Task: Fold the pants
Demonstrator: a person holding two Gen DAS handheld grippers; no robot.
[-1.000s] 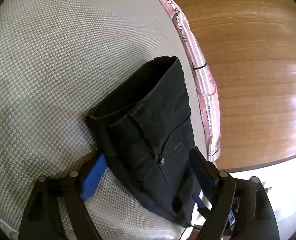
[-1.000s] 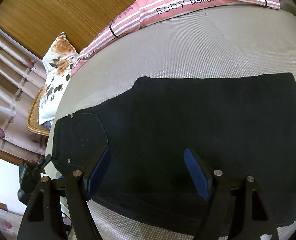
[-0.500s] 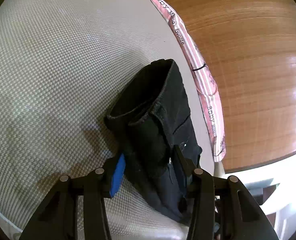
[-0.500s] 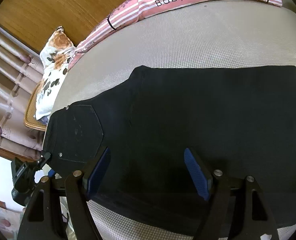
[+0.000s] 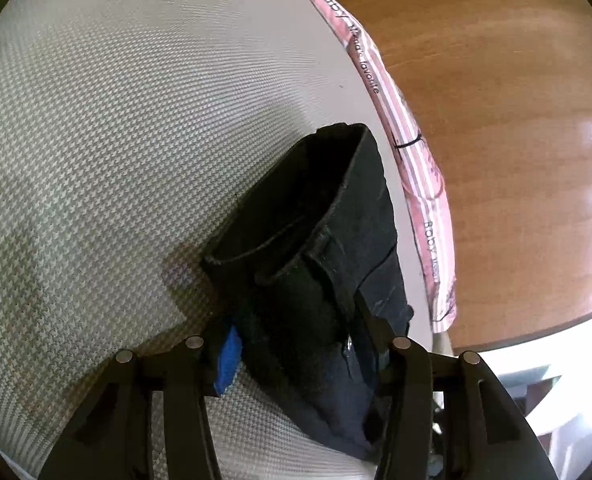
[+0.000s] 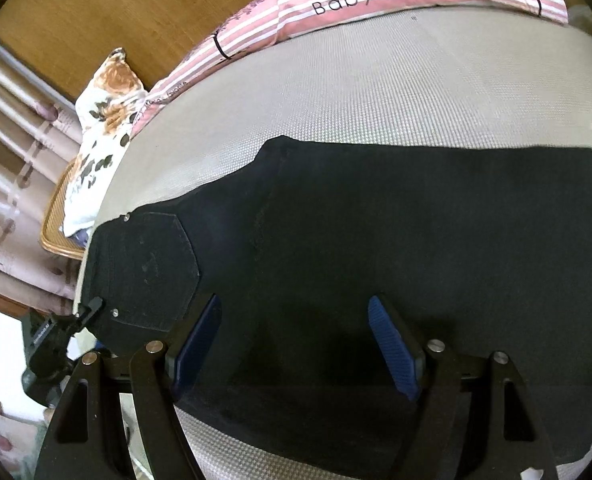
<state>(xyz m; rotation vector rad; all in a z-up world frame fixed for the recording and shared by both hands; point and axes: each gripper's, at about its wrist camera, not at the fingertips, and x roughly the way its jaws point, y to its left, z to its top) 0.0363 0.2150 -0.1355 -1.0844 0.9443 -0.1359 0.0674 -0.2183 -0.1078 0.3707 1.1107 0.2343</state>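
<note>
Under the left wrist camera, my left tongs (image 5: 296, 344) are clamped on the waistband end of the black pants (image 5: 328, 264), their jaws opening slightly. From the right wrist view, my right tongs (image 6: 296, 344) hover spread apart over the pants (image 6: 376, 240), which lie flat on the bed (image 6: 376, 92), legs stacked. I judge the crosswise folds remain.

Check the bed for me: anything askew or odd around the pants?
Nothing stands out. The black pants lie flat on the mattress; only the waistband gapes, bunched between the left tool.
</note>
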